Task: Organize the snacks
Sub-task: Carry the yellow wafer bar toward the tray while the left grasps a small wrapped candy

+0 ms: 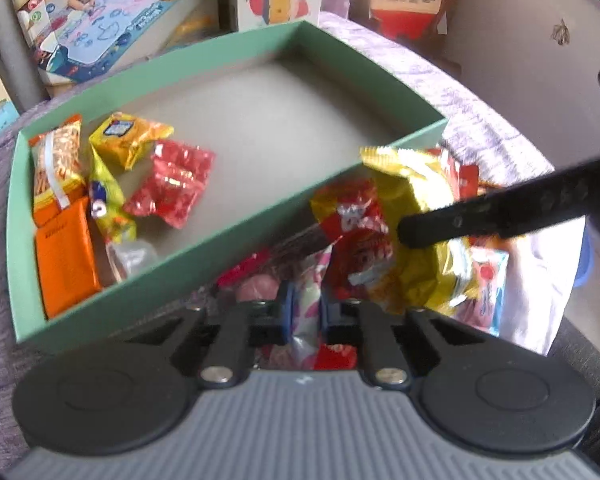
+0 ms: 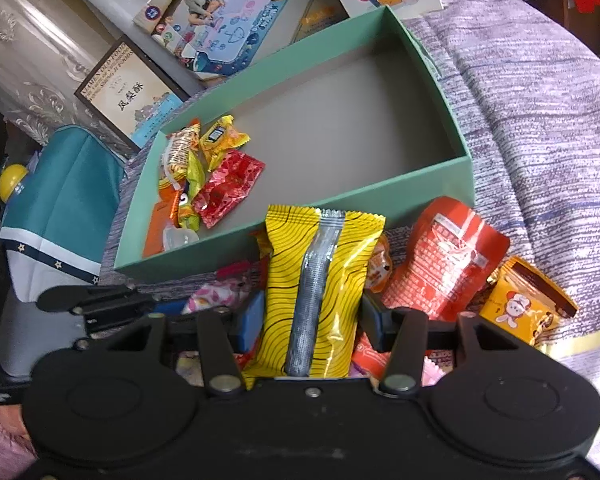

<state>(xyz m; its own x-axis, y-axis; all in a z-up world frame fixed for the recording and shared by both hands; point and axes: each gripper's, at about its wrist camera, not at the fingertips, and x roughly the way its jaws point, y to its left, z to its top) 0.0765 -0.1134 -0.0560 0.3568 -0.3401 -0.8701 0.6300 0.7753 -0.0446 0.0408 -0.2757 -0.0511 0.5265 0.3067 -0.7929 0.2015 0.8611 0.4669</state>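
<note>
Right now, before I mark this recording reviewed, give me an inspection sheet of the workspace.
Surface: purple woven cloth, bare to the right of the box.
Job's things: green box with a few snacks bunched at its left end; loose snack pile in front of it.
Clutter: toy boxes behind the green box; teal bag beside it.
Grippers: left gripper shut on a pink-patterned packet; right gripper shut on a yellow striped packet.
Cables: nothing seen.
Surroundings: pale wall; patterned curtain.
</note>
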